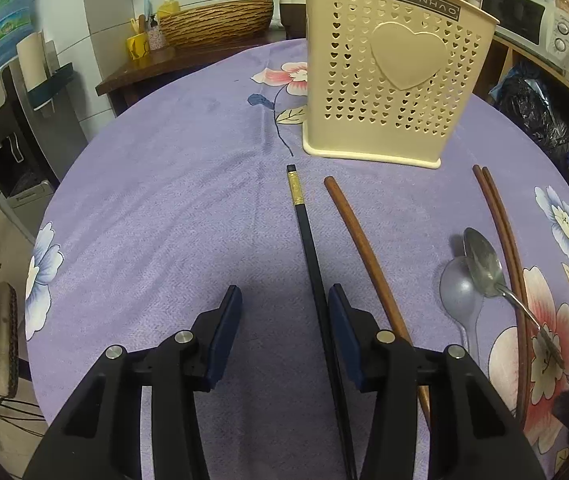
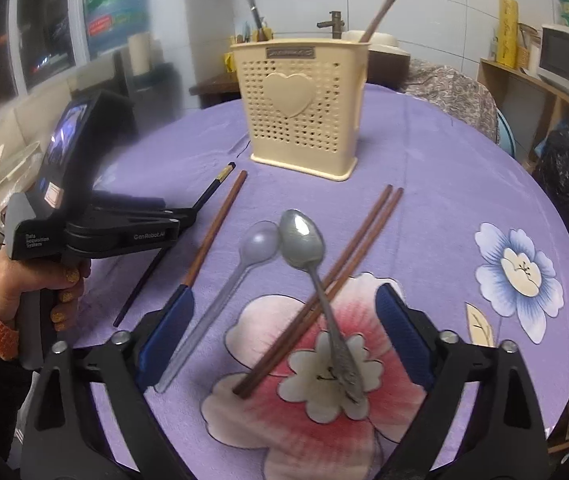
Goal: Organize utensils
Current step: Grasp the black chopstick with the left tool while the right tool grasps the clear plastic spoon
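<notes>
A round table under a purple floral cloth (image 1: 164,200) carries a cream utensil holder (image 1: 388,80), chopsticks (image 2: 356,240) and two spoons (image 2: 302,240).

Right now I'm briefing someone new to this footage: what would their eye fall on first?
The cream utensil holder with its raised heart stands upright at the far side of the purple flowered tablecloth, one brown chopstick already in it. Nearer, a metal spoon lies across a brown chopstick pair, between the open right tongs. The left tongs straddle a black chopstick.
</notes>
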Motion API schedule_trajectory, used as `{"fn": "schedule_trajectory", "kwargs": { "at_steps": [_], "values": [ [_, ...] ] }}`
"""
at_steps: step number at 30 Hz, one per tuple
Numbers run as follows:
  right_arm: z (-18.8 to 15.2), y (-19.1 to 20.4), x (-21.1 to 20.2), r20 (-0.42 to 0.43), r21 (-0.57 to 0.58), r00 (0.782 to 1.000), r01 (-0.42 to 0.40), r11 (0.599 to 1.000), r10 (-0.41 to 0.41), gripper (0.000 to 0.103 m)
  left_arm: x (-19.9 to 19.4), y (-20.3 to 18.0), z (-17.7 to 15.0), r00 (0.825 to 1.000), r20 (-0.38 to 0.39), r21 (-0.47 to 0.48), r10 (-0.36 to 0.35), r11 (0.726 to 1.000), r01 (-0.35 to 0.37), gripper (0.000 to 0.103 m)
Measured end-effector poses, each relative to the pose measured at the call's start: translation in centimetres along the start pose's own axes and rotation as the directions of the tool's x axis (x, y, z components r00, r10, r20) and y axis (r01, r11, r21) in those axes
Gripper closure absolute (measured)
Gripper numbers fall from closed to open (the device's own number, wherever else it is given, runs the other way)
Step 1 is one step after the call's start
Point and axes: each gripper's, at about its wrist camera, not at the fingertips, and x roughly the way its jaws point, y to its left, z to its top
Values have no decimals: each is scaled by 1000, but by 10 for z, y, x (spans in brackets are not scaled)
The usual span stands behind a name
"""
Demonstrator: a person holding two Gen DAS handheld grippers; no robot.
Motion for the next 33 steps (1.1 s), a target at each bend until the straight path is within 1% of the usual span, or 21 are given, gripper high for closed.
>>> {"fn": "schedule_trajectory", "kwargs": {
  "at_steps": [1, 2, 5, 11, 15, 18, 21, 26, 33],
  "values": [
    [2, 4, 5, -14, 3, 1000, -11, 1000, 11, 28, 0, 2, 1, 1000, -1, -2, 2, 1000, -2, 58],
    [3, 8, 10, -28, 8, 999, -22, 1000, 22, 34, -1, 4, 0, 1000, 0, 0, 4, 1000, -4, 58],
    [7, 21, 31, -97, 28, 994, -44, 999, 47, 43, -3, 10, -3, 1000, 2, -8, 2, 1000, -2, 58],
    [6, 33, 59, -173, 43, 985, -7, 999, 14, 50, -8, 24, -10, 1000, 6, -30, -14, 999, 14, 58],
    [11, 38, 67, -179, 16, 983, 38, 999, -35, 52, -8, 29, -12, 999, 11, -44, -34, 998, 34, 58],
    [18, 38, 76, -184, -5, 981, 60, 998, -60, 52, -8, 29, -13, 999, 16, -41, -35, 999, 36, 58],
    [30, 39, 88, -190, -21, 980, 56, 998, -59, 53, -8, 29, -13, 999, 19, -43, -37, 998, 38, 58],
    [45, 49, 104, -204, -56, 979, 20, 998, -31, 53, -8, 33, -14, 998, 22, -49, -57, 997, 58, 58],
    [47, 47, 104, -207, -55, 977, 41, 998, -52, 53, -8, 34, -13, 998, 22, -52, -61, 997, 62, 58]
  ]
}}
